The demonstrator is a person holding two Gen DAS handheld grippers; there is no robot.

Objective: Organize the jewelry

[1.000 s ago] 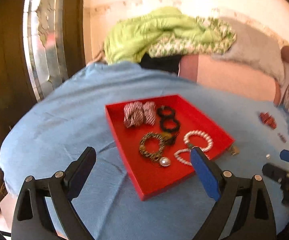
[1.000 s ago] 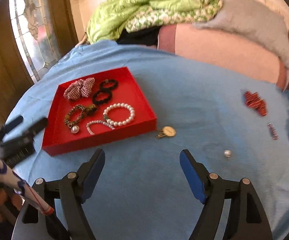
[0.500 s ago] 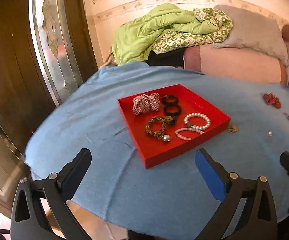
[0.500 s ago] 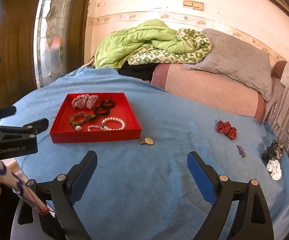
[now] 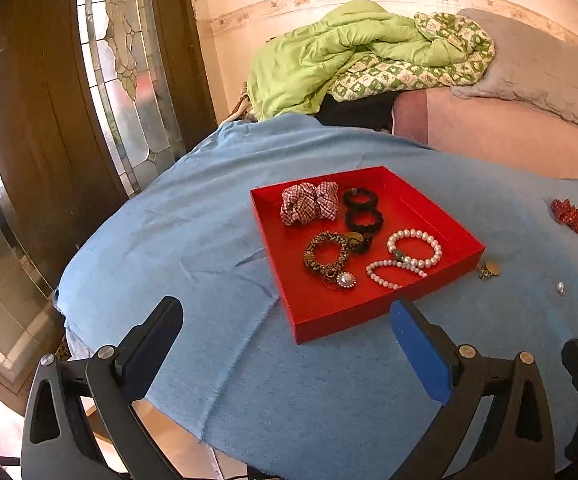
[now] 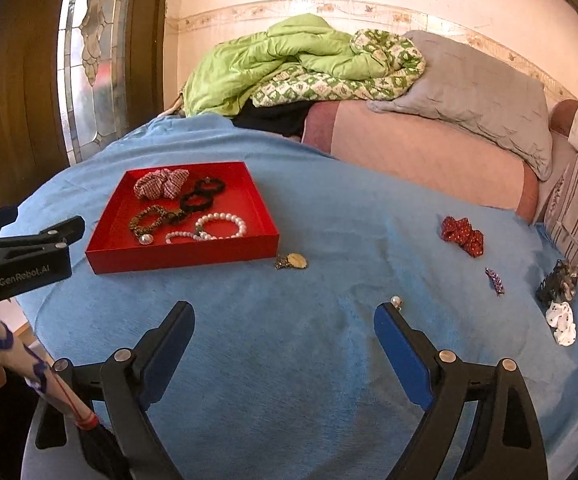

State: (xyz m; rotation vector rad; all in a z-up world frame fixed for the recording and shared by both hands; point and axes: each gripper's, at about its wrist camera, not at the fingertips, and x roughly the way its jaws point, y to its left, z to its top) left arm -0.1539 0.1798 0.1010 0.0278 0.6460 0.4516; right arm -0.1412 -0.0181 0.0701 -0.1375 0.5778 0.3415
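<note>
Picking the small gold pendant (image 6: 292,261) off the soft blue cloth (image 6: 329,360) risks snagging fabric or nudging it away. It lies just outside the red tray (image 6: 185,254), by the tray's near right corner, well ahead of both grippers. Right gripper (image 6: 285,332) and left gripper (image 5: 285,332) have jaws just opened wide, nothing between them.

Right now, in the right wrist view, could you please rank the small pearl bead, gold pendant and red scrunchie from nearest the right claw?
1. Small pearl bead, at the right finger's tip.
2. Gold pendant, beside the red tray.
3. Red scrunchie, far right.
</note>
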